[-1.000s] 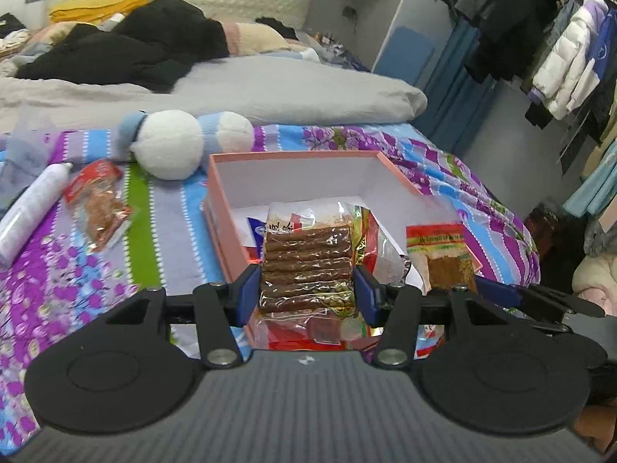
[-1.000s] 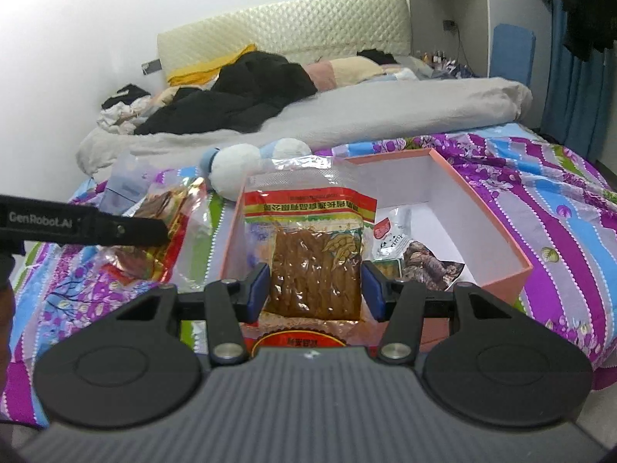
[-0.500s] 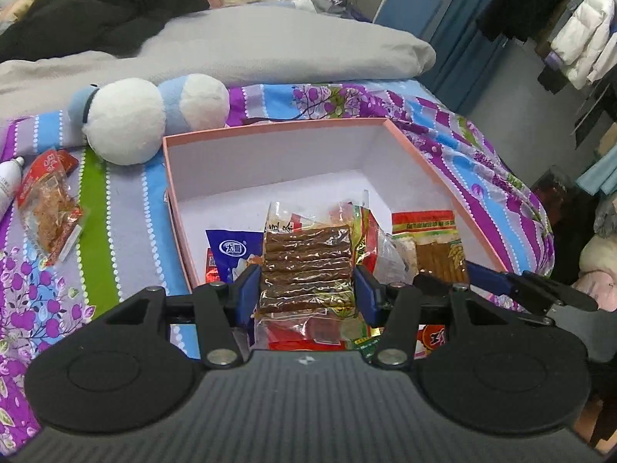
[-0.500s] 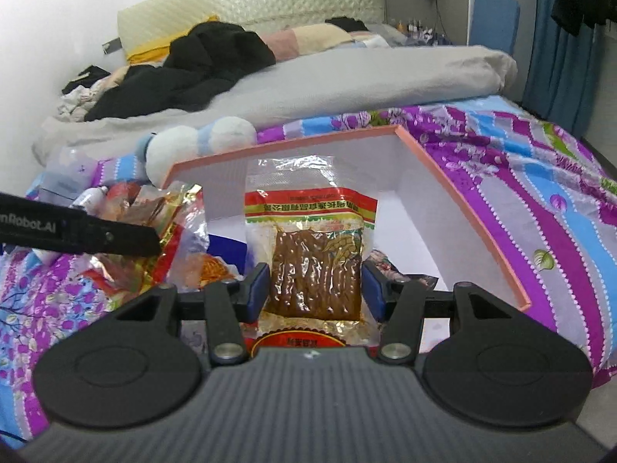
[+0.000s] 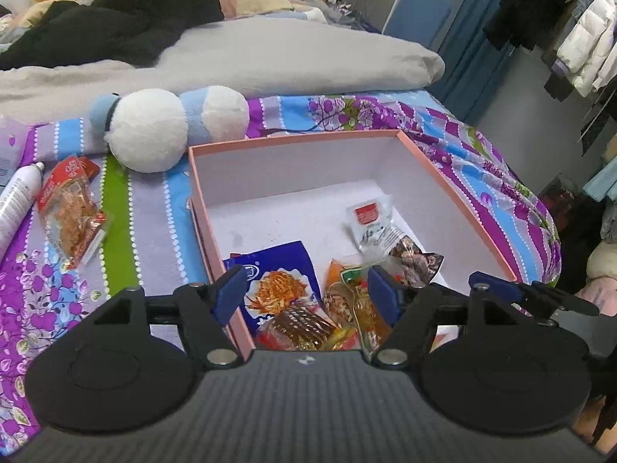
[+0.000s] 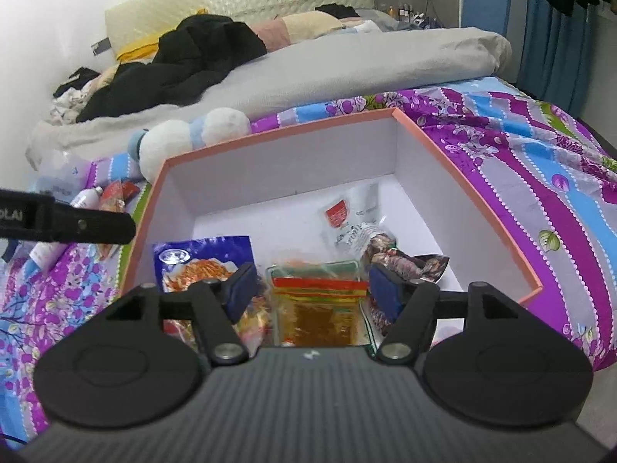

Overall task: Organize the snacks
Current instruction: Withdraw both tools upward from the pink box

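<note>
A pink box (image 5: 293,142) (image 6: 270,135) with a white inside lies on the bed and holds several snack packets. My left gripper (image 5: 306,295) hangs over its near left corner with its jaws opening. The clear packet of brown sticks (image 5: 300,324) lies loose below them, on a blue packet (image 5: 277,270). My right gripper (image 6: 314,289) is over the box's near side, jaws opening too. The red-banded packet of brown strips (image 6: 320,308) lies flat beneath, apart from the pads. A white packet with a red label (image 6: 347,216) and a dark packet (image 6: 408,262) lie further in.
One loose red snack packet (image 5: 73,212) and a white bottle (image 5: 15,200) lie on the striped sheet left of the box. A white and blue plush toy (image 5: 166,127) sits behind the box's far left corner. Grey duvet and dark clothes fill the back.
Both grippers came in lower over the box, then widened their jaws. The brown-stick packet and the red-banded packet dropped out of them into the box.
</note>
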### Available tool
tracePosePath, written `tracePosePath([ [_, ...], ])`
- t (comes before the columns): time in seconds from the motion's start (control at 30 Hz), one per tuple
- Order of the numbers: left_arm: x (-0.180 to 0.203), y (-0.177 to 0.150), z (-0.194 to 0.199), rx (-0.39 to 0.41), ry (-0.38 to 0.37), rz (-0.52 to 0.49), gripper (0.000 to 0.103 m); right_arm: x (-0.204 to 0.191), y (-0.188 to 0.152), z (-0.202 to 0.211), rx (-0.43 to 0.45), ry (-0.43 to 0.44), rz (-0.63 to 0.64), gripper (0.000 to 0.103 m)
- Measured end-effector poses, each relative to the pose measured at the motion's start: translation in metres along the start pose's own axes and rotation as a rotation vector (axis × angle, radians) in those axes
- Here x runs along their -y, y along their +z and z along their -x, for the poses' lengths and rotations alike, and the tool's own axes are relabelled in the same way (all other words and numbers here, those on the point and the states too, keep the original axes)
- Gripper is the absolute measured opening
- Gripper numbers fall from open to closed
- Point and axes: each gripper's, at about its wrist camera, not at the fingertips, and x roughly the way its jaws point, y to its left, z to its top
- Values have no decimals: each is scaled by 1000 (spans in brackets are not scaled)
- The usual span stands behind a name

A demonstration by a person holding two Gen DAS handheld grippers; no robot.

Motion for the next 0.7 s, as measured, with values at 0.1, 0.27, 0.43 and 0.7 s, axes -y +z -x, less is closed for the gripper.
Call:
tracePosePath([
  [0.1, -2, -8, 20, 28, -4, -2, 74, -4, -3, 15, 26, 5, -7, 67],
  [0.27, -5, -24, 58, 80, -3, 0, 74, -17, -9, 44, 67, 30, -4, 67],
  [0.43, -7, -44, 103, 145, 2, -2, 74, -36, -19, 72, 108, 68, 15, 67],
  [0.7, -10, -86, 168, 229, 7, -15, 74, -67, -39, 114, 170, 146, 53, 67],
])
